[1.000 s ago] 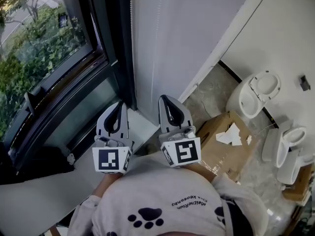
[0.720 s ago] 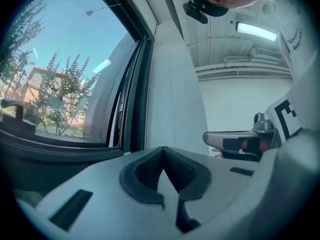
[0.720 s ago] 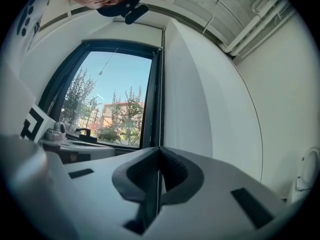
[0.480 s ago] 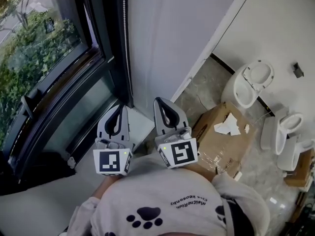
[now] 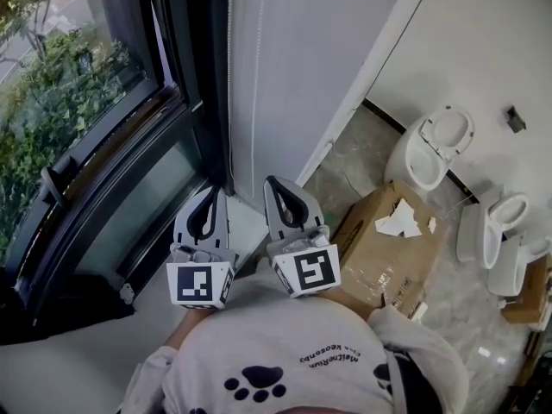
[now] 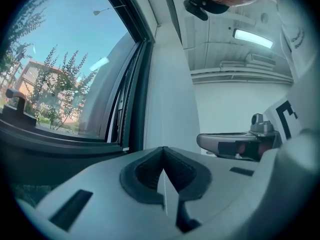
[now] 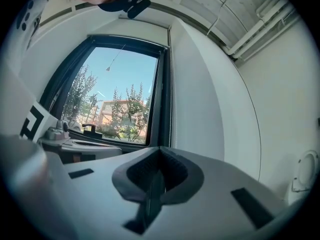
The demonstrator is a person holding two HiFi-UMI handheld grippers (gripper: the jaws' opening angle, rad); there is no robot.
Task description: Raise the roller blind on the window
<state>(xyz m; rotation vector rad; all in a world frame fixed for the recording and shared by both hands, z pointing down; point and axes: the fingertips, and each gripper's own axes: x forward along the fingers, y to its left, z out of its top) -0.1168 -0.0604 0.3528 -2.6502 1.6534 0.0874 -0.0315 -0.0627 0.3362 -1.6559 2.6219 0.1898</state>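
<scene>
Grey sweatshirt (image 5: 259, 335) bears a dark paw print (image 5: 254, 379) — plus small lettering (image 5: 323, 352).

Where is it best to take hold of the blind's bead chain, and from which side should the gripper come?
I would grip one strand of the bead chain low down, where it hangs straight beside the dark window frame. Come in level from the room side, with the jaws either side of the vertical strand.

Printed on grey shirt (image 5: 285, 360), upside down in head view: small wording, seemingly "MeltheRun"; smaller line beside it too fine to read. Dark paw-print emblem (image 5: 254, 382) on same shirt. Square black-and-white code markers on left cube (image 5: 200, 284) and right cube (image 5: 308, 271).
</scene>
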